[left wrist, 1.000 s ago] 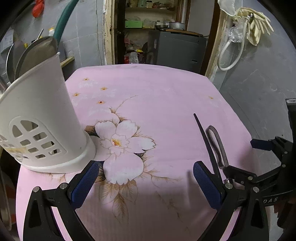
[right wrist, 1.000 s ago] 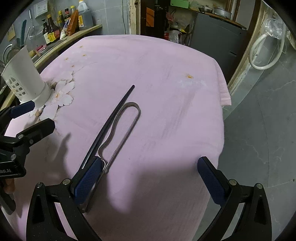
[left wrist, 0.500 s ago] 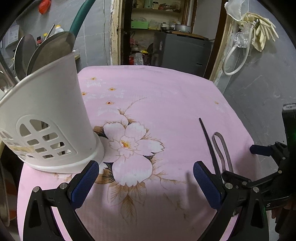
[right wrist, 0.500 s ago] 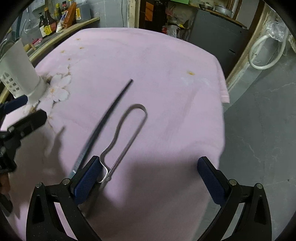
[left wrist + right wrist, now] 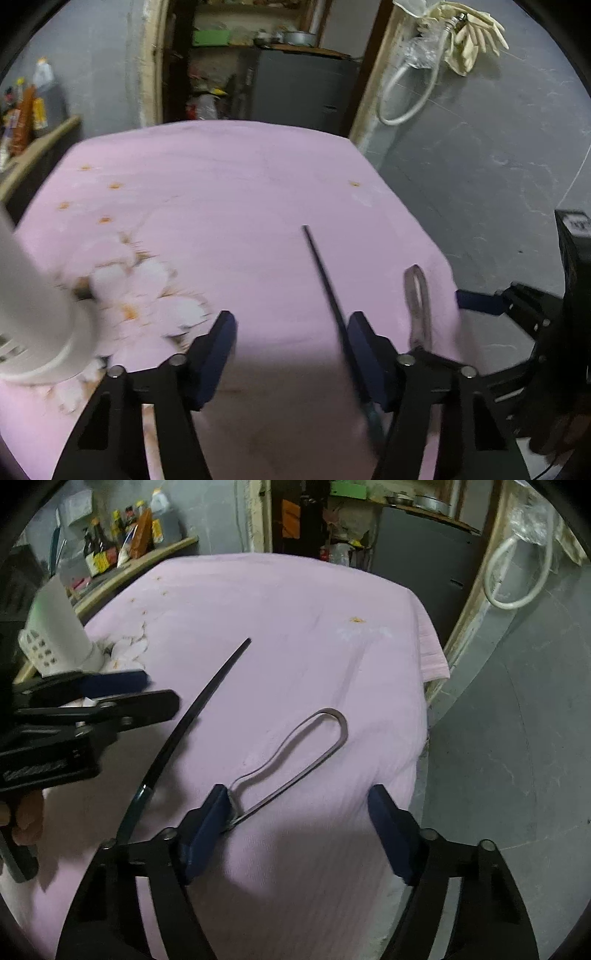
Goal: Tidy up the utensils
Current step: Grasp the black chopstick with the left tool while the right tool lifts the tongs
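A thin black stick (image 5: 325, 280) lies on the pink cloth, also in the right wrist view (image 5: 192, 716). A metal loop utensil (image 5: 295, 760) lies to its right, also in the left wrist view (image 5: 419, 302). My left gripper (image 5: 291, 350) is open, partly narrowed, its right finger beside the stick's near part. My right gripper (image 5: 299, 827) is open, its left finger touching the loop's near end. The white utensil holder (image 5: 33, 314) stands at the left, also in the right wrist view (image 5: 55, 635).
The pink flowered tablecloth (image 5: 221, 206) covers the table; its right edge (image 5: 432, 657) drops to a grey floor. Bottles (image 5: 114, 542) stand on a shelf at the back left. A dark cabinet (image 5: 295, 88) stands beyond the table.
My left gripper has swung right toward the stick and its jaws have narrowed; the holder has slid to the view's left edge. My right gripper has moved right, onto the loop utensil, and narrowed.
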### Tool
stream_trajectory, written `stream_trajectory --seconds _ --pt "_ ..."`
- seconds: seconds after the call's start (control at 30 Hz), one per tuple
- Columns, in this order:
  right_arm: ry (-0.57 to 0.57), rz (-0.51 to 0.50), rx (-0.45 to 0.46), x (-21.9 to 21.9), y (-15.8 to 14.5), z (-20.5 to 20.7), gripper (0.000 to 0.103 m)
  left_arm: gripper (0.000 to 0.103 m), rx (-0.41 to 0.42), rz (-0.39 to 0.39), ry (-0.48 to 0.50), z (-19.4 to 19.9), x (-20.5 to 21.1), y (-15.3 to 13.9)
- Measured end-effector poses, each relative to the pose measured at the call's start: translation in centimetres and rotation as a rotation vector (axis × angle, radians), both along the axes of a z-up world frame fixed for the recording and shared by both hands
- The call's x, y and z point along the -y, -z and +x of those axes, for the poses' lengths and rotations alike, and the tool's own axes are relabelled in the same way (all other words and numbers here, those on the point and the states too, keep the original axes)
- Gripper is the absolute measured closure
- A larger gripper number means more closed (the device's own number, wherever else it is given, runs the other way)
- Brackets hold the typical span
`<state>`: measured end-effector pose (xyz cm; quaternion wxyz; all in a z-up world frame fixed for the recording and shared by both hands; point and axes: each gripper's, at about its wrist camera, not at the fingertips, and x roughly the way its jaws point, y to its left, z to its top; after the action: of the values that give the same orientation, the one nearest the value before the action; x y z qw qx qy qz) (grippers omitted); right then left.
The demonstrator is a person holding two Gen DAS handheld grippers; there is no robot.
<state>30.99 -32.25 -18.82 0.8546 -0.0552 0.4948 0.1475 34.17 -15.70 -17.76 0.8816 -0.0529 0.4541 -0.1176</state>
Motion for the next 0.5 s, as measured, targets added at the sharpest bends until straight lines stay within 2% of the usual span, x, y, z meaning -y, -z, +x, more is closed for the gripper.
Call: stream_trajectory --seconds 0.17,0.33,0.4,0.5 --pt "0.035 0.099 0.003 2.5 0.3 1.2 0.048 0.068 -0.055 -0.051 0.051 1.7 0.9 0.7" --pt "0.076 0.227 -0.009 4.5 -0.1 2.5 0.049 0.073 -0.078 -0.053 0.069 2.8 1.5 0.7" --pt "0.084 0.251 -0.016 4.5 0.2 2.7 0.049 0.073 -0.083 -0.047 0.077 3.1 1.7 0.7" --pt "0.095 0.264 -0.027 4.3 0.5 3.8 0.053 0.08 -0.083 0.0 0.093 3.5 2.3 0.7"
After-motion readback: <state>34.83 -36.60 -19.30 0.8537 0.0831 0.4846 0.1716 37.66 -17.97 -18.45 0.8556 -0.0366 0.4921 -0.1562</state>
